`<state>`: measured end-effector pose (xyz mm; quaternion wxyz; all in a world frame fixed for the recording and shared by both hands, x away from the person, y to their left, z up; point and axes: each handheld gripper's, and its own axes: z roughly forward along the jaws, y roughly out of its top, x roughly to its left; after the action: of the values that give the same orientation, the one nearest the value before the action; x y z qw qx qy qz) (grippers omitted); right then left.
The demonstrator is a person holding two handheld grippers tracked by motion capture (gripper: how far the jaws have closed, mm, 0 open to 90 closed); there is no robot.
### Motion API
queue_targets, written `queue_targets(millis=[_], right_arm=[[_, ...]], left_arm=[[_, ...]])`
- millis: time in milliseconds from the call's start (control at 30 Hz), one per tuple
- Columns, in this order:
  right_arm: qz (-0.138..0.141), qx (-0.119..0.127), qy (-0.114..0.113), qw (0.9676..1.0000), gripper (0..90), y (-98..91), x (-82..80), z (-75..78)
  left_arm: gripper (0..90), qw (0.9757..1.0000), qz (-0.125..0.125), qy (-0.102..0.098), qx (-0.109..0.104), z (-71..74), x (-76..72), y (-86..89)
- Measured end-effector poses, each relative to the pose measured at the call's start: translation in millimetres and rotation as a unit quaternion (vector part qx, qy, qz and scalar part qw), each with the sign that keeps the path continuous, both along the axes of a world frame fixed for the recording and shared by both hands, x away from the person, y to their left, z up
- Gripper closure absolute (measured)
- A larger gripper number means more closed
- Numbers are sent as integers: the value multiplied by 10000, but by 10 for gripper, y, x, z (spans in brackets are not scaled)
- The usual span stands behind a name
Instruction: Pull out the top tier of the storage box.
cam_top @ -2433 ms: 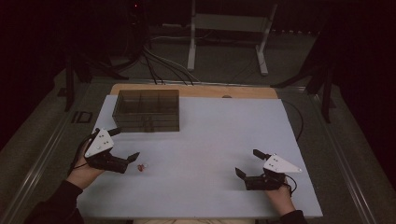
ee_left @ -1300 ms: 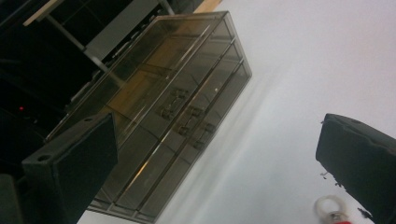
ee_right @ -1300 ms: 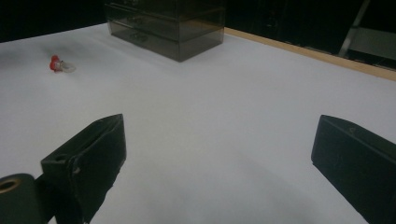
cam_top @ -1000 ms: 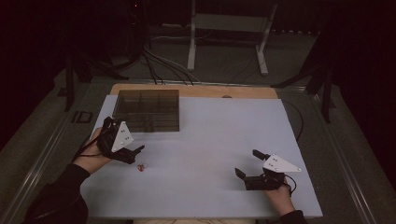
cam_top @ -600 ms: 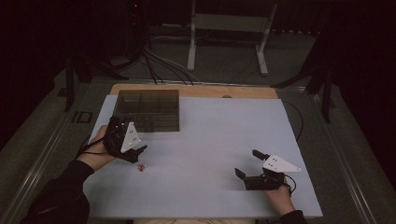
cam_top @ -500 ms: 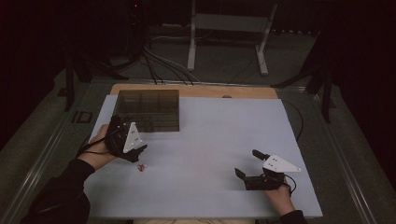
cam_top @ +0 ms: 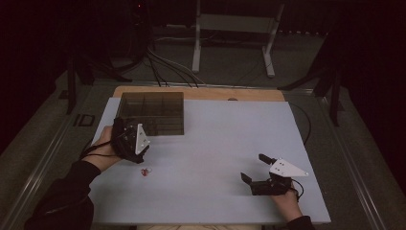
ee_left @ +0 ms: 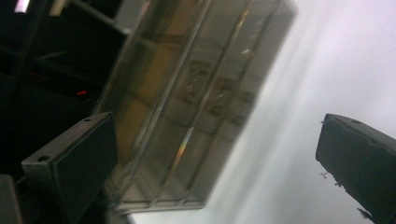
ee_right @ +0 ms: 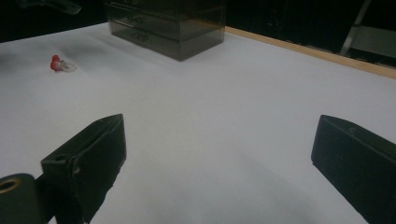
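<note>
On the white worktop (cam_top: 210, 143), the left gripper (cam_top: 131, 139) is hovering just in front of the near left corner of a smoky, see-through compartment box (cam_top: 152, 112), turned on its side in the person's left hand (cam_top: 106, 146) so that its grey three-cornered plate is facing right. Seen from the left gripper view, its jaws are standing wide apart with nothing between them, and the compartment box (ee_left: 196, 98) is lying tilted across the frame beyond them, its inner dividers showing through the walls, though what lies inside is too blurred to tell. A small red and clear object (cam_top: 144, 171) is lying on the worktop just below the left gripper, apart from the jaws and apart from the box. In the right gripper view that small object (ee_right: 60, 65) is sitting at the far left, with the box (ee_right: 168, 25) behind it. The right gripper (cam_top: 261, 173) is resting low near the front right of the worktop, well apart from the box, its jaws spread and holding nothing.
</note>
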<state>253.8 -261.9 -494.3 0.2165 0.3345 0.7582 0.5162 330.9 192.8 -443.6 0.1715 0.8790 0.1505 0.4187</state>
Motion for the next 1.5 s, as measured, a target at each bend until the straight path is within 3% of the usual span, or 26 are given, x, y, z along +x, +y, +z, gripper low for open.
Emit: queue_targets(millis=[133, 267, 333, 500, 600, 800, 833, 1067, 1367, 1467, 1500], right_arm=[[-5, -1, 5, 10000, 30, -1, 1, -1], [8, -5, -3, 10000, 30, 2, -1, -1], [6, -3, -3, 10000, 30, 1, 0, 0], [6, -1, 7, 10000, 30, 1, 1, -1], [12, -5, 4, 10000, 30, 2, 0, -1], [7, -5, 24, 10000, 30, -1, 1, -1], [6, -5, 25, 10000, 30, -1, 2, -2], [9, -12, 26, 10000, 30, 0, 0, -1], [15, -9, 27, 10000, 30, -4, 0, 0], [18, -13, 29, 10000, 30, -3, 0, 0], [19, -13, 25, 10000, 30, -3, -1, 0]], left_arm=[[0, 9997, 22, 82, 209, -2, 5, -24], [0, 9980, 192, -22, 606, -39, 24, -51], [0, 9975, 187, -3, 680, -61, 29, -61], [10, 9943, 235, -266, 1009, -145, 35, -92], [13, 9930, 279, -347, 1096, -179, 44, -105], [79, 9832, 234, -671, 1682, -289, 64, -156], [98, 9806, 222, -718, 1812, -295, 64, -165], [164, 9761, 143, -895, 1977, -370, 80, -245], [348, 9626, 327, -1171, 2420, -489, 150, -306], [388, 9599, 345, -1173, 2523, -513, 171, -316], [440, 9594, 325, -1151, 2554, -513, 175, -321]])
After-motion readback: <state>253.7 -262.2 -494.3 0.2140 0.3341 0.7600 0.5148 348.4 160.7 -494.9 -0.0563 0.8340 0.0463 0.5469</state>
